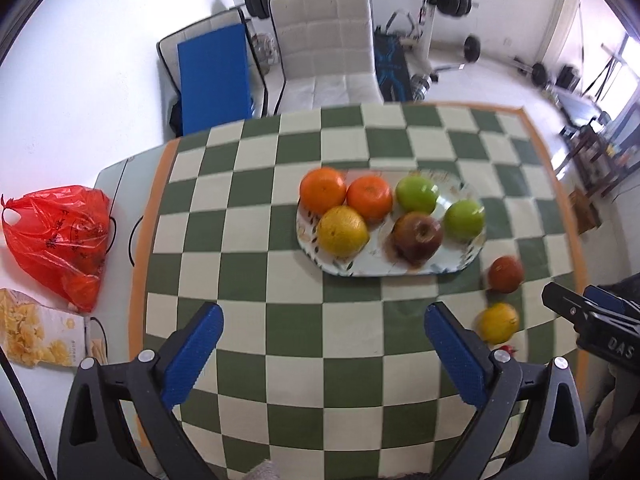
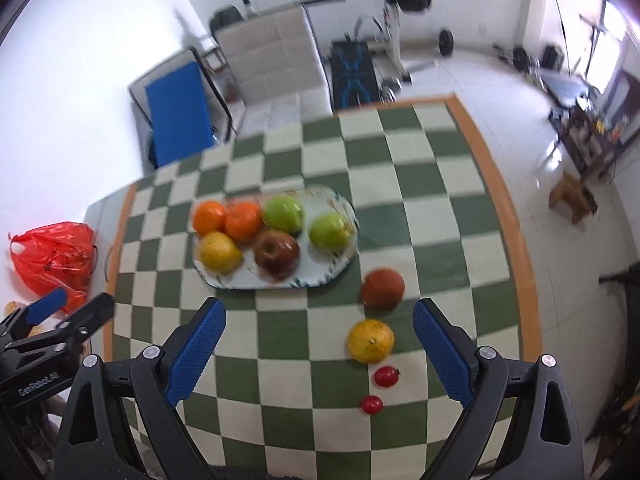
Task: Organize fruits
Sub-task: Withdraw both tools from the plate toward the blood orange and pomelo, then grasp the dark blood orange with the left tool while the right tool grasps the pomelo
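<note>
While both grippers hang spread and empty, four fruits lie off the plate (image 2: 340,268).

Near the table's right edge, the red apple (image 2: 383,282), lemon (image 2: 371,340) and two tomatoes (image 2: 386,376) could roll off if the right gripper (image 2: 318,344) nudges them; left gripper (image 1: 322,346) holds nothing.

the glossy oval ceramic-looking plate (image 1: 460,266) is catching light, and so are the two smooth shiny green apples (image 1: 416,193). the green-and-cream checked tablecloth (image 1: 280,320) is looking matt. the crinkled red plastic bag (image 1: 60,236) is gleaming. ribbed blue pads (image 2: 196,354) are lining matt black plastic fingers.
</note>
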The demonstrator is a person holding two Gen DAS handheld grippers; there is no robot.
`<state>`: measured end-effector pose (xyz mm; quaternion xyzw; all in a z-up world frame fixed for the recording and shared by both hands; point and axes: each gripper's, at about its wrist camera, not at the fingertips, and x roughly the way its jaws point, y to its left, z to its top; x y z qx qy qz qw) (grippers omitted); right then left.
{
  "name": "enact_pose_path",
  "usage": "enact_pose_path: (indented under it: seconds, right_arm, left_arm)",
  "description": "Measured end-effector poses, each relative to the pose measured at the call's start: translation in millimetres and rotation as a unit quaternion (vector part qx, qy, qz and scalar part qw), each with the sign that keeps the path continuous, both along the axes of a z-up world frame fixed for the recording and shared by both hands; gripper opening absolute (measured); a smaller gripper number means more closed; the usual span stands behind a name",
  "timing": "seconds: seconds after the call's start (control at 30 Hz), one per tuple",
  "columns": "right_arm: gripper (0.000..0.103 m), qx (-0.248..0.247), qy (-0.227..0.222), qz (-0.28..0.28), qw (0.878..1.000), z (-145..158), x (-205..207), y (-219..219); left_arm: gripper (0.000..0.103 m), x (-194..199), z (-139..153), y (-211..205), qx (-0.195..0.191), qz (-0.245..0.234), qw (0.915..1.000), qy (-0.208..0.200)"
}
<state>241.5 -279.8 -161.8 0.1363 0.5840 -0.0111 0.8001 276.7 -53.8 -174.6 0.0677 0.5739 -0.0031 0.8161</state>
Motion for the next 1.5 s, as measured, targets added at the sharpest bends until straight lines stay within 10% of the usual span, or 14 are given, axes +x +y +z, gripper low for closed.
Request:
enact_pose_path:
  seconds: [0.23,0.43,0.73,1.03,1.2,1.5]
  right_arm:
    - [0.093,0.038,0.135,-0.029,0.990,-140.4,13.9,-31.7]
    - [0.064,0.067,0.173,-0.025,0.982,-198.7,10.1,-30.2]
    - [0.061,0.045,0.101,-0.062,0.992,-155.1,-10.4,-86.1]
    - [0.061,0.037,0.105,-0.145,0.983,-156.5,-26.5,-169.9]
    - [0.061,0.047,0.117,-0.161,0.979,-171.1,-38.2,-178.7]
    - [0.062,0.045,0.126,-0.151,0.979,-176.7,-44.2,-175.4]
  left_arm:
    - [0.103,11.1,-79.5,-21.4,0.040,0.000,0.9951,0.090]
    - [0.103,18.1,-97.5,-51.6,0.029,-0.017,0.9925,0.118]
    - [0.103,48.0,-99.2,-145.0,-0.058,-0.076,0.9834,0.154]
    - [0.101,59.2,-158.6,-251.7,-0.013,-0.191,0.9582,0.212]
    - [0.056,49.6,-181.6,-276.9,0.042,-0.227,0.9478,0.220]
    - [0.053,38.4,-163.6,-247.6,-0.007,-0.217,0.9561,0.197]
